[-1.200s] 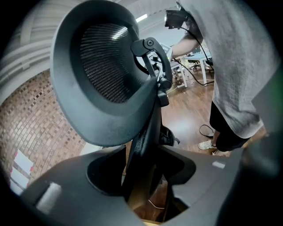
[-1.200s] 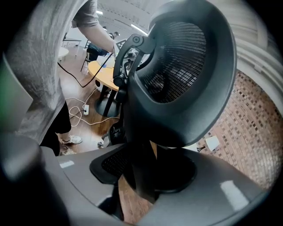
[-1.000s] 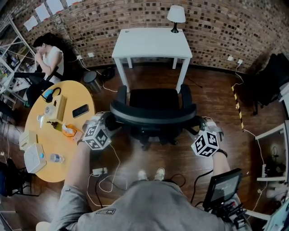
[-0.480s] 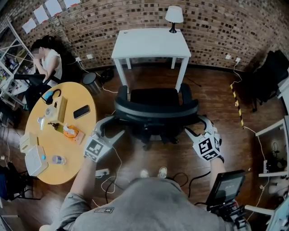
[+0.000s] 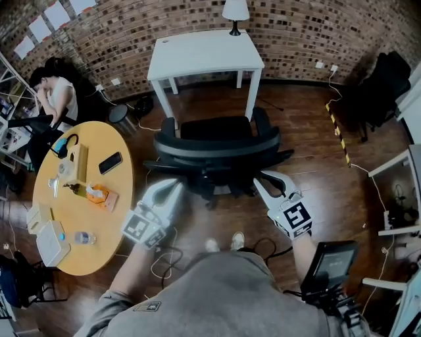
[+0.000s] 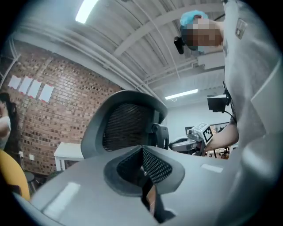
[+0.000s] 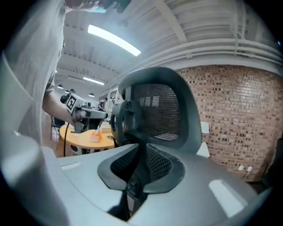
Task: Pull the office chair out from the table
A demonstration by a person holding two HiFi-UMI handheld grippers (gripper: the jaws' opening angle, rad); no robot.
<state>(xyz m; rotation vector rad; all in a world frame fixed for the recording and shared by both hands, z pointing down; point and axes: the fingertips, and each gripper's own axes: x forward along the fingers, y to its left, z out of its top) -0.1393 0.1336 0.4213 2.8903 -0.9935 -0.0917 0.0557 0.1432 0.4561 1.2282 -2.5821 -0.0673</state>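
Beyond office chair (image 5: 217,146), wall sheets (image 5: 51,14), writing unreadable

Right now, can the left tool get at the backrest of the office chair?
Probably yes. The left tool points at the office chair's backrest from close behind, with nothing between them. Its jaws are shut and empty, so they must open first.

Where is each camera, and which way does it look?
Head view: on the person's head, looking down at the office chair; arms, left gripper, right gripper show.
Left gripper view: on it, facing the chair's back; shut, empty jaws.
Right gripper view: likewise; empty jaws closing.
Shared: the chair; each gripper view sees the other gripper.
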